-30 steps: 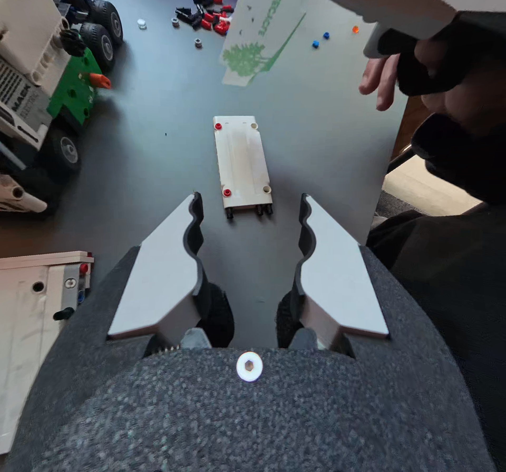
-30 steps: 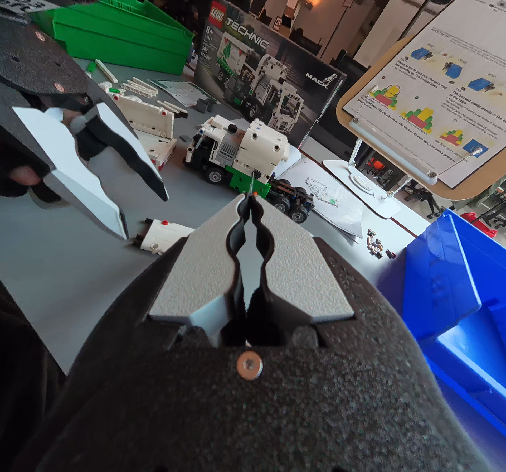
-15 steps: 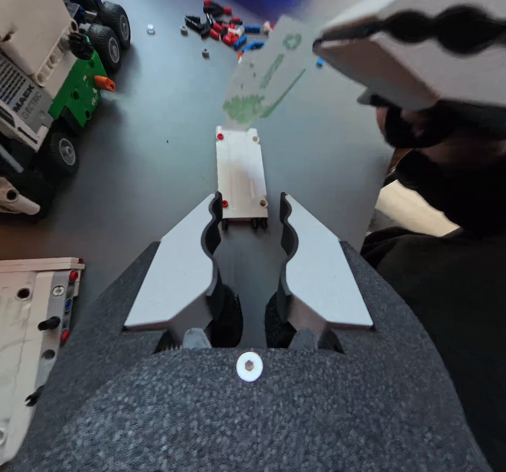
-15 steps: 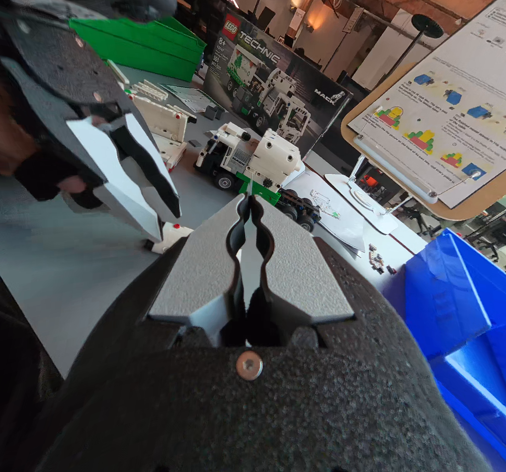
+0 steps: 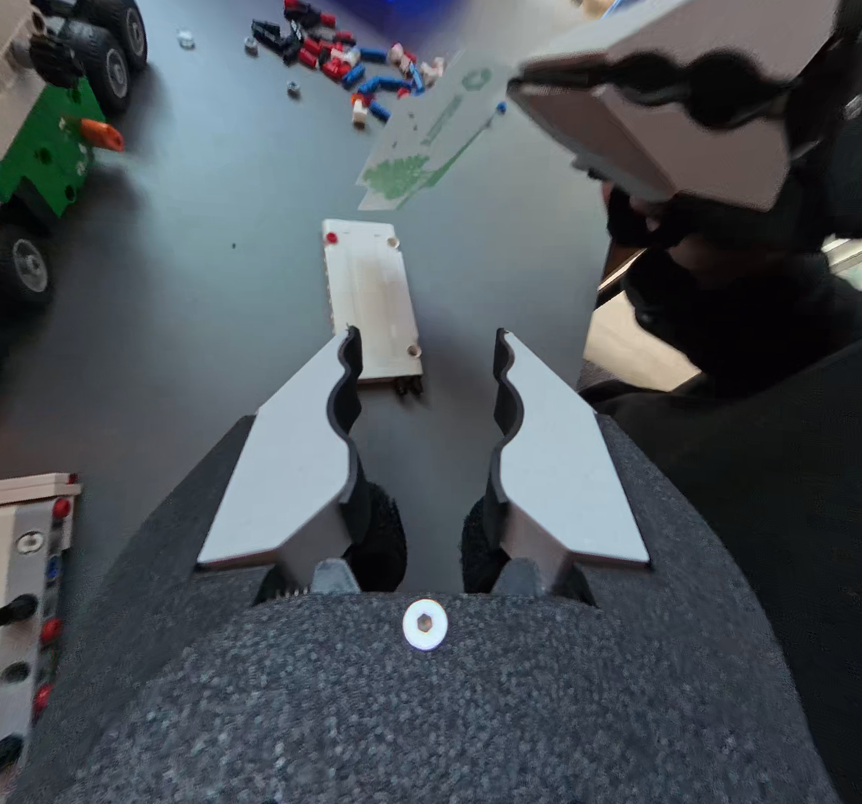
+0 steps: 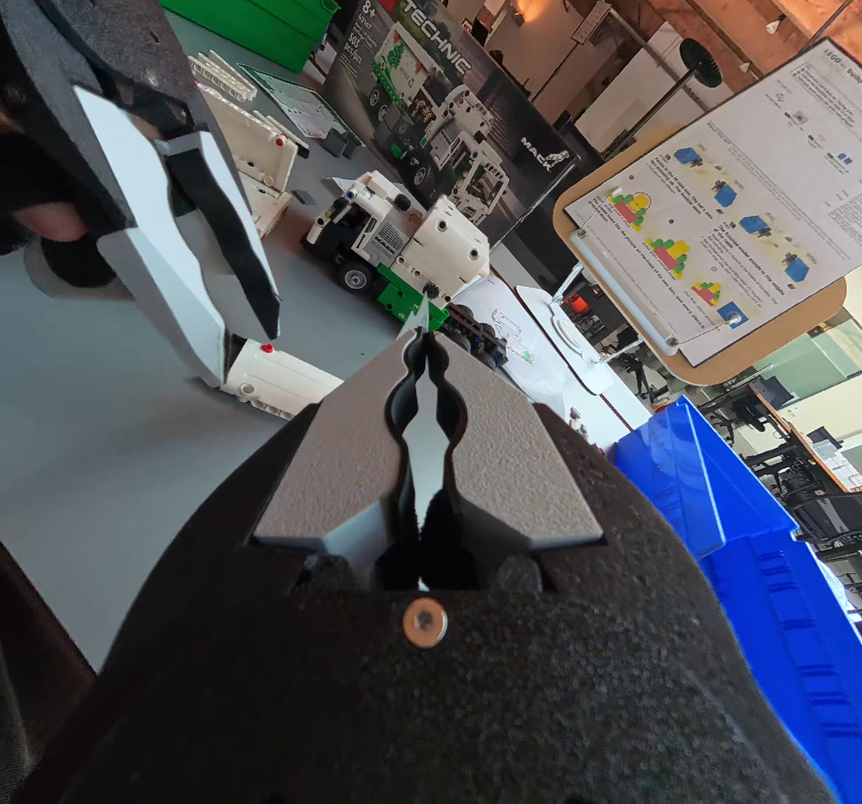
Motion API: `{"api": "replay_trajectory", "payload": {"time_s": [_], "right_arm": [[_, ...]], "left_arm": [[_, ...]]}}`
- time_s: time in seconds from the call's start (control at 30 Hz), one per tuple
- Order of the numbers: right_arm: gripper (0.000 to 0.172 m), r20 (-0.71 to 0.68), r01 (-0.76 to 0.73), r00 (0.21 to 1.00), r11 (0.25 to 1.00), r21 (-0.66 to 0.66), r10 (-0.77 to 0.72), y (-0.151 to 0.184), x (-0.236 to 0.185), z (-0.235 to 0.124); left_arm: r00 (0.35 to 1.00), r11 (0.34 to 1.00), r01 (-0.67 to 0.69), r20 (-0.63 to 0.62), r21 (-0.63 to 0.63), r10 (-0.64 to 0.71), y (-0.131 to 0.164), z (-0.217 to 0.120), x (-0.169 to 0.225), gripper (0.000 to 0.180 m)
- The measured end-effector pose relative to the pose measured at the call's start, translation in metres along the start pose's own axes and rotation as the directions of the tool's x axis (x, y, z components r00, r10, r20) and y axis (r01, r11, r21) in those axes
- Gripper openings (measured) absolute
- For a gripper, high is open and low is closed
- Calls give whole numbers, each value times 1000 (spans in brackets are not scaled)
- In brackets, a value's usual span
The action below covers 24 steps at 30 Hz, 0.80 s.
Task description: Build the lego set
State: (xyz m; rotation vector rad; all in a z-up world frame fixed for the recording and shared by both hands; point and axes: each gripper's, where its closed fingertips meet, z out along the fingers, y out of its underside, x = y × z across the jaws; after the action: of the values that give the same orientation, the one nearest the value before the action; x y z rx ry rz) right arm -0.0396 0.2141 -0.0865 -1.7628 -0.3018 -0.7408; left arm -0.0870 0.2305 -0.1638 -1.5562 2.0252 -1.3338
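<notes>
Grey table (image 5: pixel 196 296); white panel (image 5: pixel 368 301), red pin; right gripper (image 6: pixel 427 338) pinches sticker sheet (image 5: pixel 434 147)

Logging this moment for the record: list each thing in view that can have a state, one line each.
Left tool: open, nothing gripped, at the near end of the white panel.
Right tool: shut on a thin sticker sheet, held off the table.
White panel: flat on the grey table, ungripped.
Toy truck: upright on its wheels, partly built.
Small loose parts: scattered.

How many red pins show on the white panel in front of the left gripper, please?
1 red pin: at the far left corner of the white panel. A finger of the left gripper covers its near left corner, so another may be hidden there.
</notes>
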Motion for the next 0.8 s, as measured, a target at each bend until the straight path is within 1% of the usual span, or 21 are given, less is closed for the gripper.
{"api": "replay_trajectory", "payload": {"time_s": [0.07,0.1,0.17,0.23,0.27,0.37,0.43,0.47,0.5,0.57,0.6,0.67,0.7,0.73,0.8], "right_arm": [[0,-4,55,998,998,14,-55,-6,-2,-2],[0,-7,86,996,996,13,-86,-8,-2,-2],[0,2,142,990,990,23,-142,-11,-3,-4],[0,2,194,981,980,31,-194,-13,-5,-6],[0,-6,216,976,976,27,-216,-13,-5,-7],[0,-4,261,965,965,30,-261,-14,-11,-10],[0,-7,285,959,958,31,-285,-14,-17,-10],[0,-10,284,959,958,28,-284,-13,-20,-10],[0,6,264,965,964,25,-264,-13,-23,-9],[0,39,151,988,988,31,-152,-15,-26,-9],[0,40,77,996,996,36,-78,-17,-23,-9],[0,81,-100,992,994,45,96,-21,-16,-10],[0,113,-192,976,981,34,187,-21,-14,-9],[0,137,-279,952,960,27,273,-21,-10,-9],[0,215,-442,879,896,31,426,-27,-7,-10]], "left_arm": [[987,988,113,-127,103,-100,-21,-9,13,50],[967,972,189,-201,140,-159,-32,-16,16,49],[922,938,300,-306,175,-238,-46,-30,14,43],[877,907,391,-361,156,-316,-50,-36,8,35],[843,884,448,-393,138,-366,-51,-38,5,32],[696,798,601,-527,54,-488,-56,-43,10,32],[621,758,653,-574,2,-534,-56,-44,15,32],[615,756,655,-573,-12,-542,-54,-43,17,32],[628,767,641,-567,-12,-533,-53,-43,19,32],[675,804,594,-550,9,-492,-52,-44,24,32],[716,833,553,-527,29,-458,-52,-45,24,32],[833,902,428,-415,64,-366,-45,-44,19,33],[865,920,387,-368,59,-340,-42,-43,17,36],[865,923,380,-373,52,-335,-42,-45,20,38],[811,899,434,-457,51,-366,-51,-54,27,38]]}}
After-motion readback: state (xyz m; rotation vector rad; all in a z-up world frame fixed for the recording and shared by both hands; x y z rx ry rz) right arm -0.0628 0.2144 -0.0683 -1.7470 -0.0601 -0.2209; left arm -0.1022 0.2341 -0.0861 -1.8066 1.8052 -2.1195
